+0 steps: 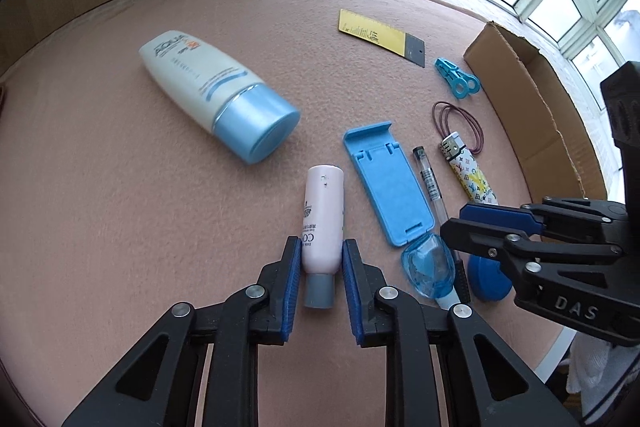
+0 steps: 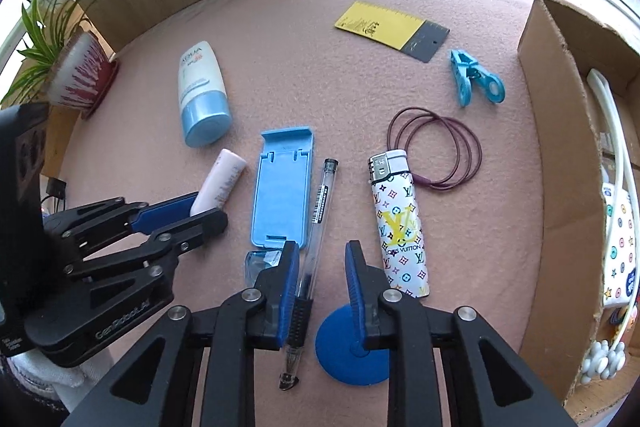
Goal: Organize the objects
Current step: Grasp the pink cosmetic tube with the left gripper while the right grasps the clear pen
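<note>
1. The left gripper [image 1: 322, 259] has its ribbed blue pads pressed on both sides of the small pink tube [image 1: 323, 223], near its grey cap end. The tube is a smooth, slim cylinder lying on the felt just left of the phone stand.
2. The right gripper [image 2: 322, 263] has its jaws set apart, with bare felt showing between the pads. The clear pen [image 2: 310, 259] lies just beside the left pad; whether they touch I cannot tell.
3. The pen is a thin, see-through plastic barrel with a black ribbed grip.
4. A flat blue disc [image 2: 340, 351] lies under the right finger.
5. The pink felt tabletop [image 1: 120, 227] has a fuzzy, matted surface.
6. The large white bottle [image 1: 200, 87], rounded with a glossy pale-blue cap, lies on its side well apart from the rest.
7. The blue phone stand [image 2: 282, 187] is a flat, matte plastic rectangle with a folded lip.
8. The lighter [image 2: 400, 227] is glossy, white with a coloured monogram print and a metal top, touching looped maroon hair ties [image 2: 440, 151].
9. A yellow-and-grey ruler card [image 2: 390, 27] and a turquoise plastic clip [image 2: 474, 79] lie further back.
10. A corrugated cardboard box [image 2: 552, 107] stands at the right edge.
</note>
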A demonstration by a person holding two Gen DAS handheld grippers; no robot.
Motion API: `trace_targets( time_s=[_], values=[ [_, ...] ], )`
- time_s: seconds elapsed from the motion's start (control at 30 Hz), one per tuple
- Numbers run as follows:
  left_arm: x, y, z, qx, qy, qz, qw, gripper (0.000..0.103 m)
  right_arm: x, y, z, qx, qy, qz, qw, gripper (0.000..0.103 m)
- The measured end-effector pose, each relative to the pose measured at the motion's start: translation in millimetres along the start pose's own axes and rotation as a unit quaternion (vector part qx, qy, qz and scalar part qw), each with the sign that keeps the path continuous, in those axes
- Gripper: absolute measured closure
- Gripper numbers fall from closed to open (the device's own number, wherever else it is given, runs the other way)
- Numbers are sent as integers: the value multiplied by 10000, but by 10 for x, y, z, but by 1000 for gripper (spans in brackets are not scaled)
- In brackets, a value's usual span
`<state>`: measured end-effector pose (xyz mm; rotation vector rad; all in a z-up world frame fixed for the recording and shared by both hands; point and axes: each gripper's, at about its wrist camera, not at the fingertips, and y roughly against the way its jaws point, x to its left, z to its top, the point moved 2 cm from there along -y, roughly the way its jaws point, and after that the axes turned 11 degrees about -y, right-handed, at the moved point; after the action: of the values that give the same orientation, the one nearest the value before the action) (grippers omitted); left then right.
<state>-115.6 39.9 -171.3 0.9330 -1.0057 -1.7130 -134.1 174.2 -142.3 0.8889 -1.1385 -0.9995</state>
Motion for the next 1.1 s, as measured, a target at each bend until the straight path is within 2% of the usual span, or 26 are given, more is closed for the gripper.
trace_targets(
  time_s=[0.23, 0.4, 0.47, 0.5, 0.63, 0.83, 1.1],
  values=[
    [33, 88, -161, -31, 154, -13, 9999, 81, 64, -48, -60, 30, 204, -215, 9996, 82],
    [39, 122, -230, -68, 286, -53, 9996, 81, 183, -58, -128, -69, 656, -543, 9963, 81],
    [53, 129, -238, -73, 360, -109, 9993, 81, 221, -61, -164, -171, 848, -712, 9937, 84],
    [65, 138, -245, -73, 410, -156, 9990, 81, 227, -58, -173, -225, 929, -788, 9923, 90],
    [101, 175, -272, -93, 557, -242, 9981, 81, 127, -17, -135, -203, 651, -570, 9960, 95],
    [113, 267, -276, -169, 686, -332, 9969, 81, -49, 123, -104, -236, 184, -205, 9993, 95],
    [64, 468, -178, -386, 695, -397, 9960, 81, -199, 426, -118, -427, -146, 244, 9987, 95]
  ],
)
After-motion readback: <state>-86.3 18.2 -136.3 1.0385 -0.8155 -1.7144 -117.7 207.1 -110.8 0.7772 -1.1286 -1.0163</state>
